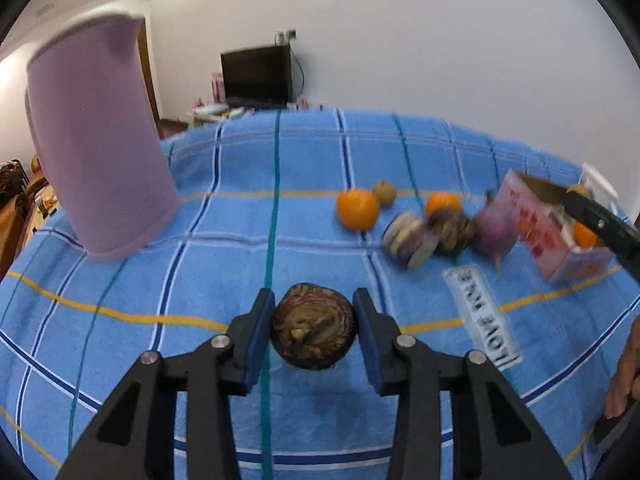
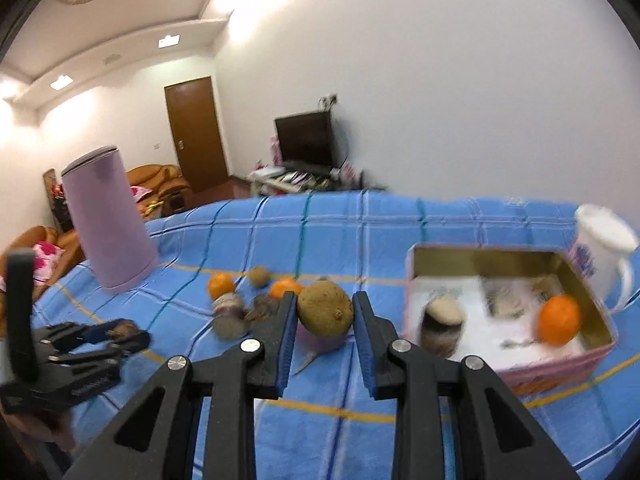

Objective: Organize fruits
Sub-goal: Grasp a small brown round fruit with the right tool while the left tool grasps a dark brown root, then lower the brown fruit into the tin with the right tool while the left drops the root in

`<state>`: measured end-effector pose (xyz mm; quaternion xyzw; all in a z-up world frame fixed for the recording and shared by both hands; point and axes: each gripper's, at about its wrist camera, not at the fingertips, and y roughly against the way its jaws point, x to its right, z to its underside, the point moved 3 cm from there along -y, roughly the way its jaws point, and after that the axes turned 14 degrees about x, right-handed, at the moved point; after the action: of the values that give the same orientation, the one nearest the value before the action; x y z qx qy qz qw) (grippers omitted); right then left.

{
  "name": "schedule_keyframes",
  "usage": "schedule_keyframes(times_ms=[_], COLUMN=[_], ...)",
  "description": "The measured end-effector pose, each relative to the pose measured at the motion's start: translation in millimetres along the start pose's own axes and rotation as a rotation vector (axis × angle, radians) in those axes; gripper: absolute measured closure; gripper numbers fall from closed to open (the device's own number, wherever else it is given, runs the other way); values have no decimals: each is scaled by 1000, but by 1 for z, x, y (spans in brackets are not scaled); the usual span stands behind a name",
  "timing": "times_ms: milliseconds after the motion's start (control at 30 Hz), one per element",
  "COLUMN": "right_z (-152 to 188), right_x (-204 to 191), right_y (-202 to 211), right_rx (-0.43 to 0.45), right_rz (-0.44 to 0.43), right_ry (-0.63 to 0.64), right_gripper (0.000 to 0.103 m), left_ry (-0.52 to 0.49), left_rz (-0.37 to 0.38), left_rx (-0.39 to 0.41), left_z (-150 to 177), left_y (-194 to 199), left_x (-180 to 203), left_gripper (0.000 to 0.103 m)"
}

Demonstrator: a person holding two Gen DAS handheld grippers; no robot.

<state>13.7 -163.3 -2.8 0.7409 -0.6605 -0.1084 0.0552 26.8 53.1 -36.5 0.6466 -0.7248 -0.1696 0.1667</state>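
Here, on the blue checked cloth [image 1: 224, 216]:
- Two oranges [image 1: 357, 208] lie loose; a third [image 2: 559, 319] sits in the pink box [image 2: 560, 364].
- My left gripper [image 1: 314, 326] clamps a dark, ringed fruit [image 1: 314, 330].
- My right gripper [image 2: 325, 316] clamps a round, tan-brown fruit [image 2: 325, 314] beside that box.

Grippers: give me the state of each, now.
Left gripper: closed on a dark brown round fruit.
Right gripper: closed on a tan round fruit.

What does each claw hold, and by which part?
The left claw has closed on a dark brown round fruit, pads on its two sides. The right claw grips a tan round fruit by its sides.
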Motion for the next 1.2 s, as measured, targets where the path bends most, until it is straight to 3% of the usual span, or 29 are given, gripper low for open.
schedule_keyframes(times_ms=[167, 333, 933, 1200], right_z=[-10, -11, -19, -22], right_x=[22, 45, 137, 169], right_y=[5, 5, 7, 8], right_rx=[46, 49, 62, 58], right_rz=[33, 73, 258, 317], right_ry=[-15, -5, 29, 33], right_gripper=[74, 74, 74, 74], left_ry=[-1, -19, -101, -113], left_rz=[24, 53, 176, 209], left_rx=[94, 136, 157, 159], left_z=[-24, -39, -55, -59], left_y=[11, 10, -18, -33], left_x=[19, 48, 175, 211], left_gripper=[61, 61, 61, 61])
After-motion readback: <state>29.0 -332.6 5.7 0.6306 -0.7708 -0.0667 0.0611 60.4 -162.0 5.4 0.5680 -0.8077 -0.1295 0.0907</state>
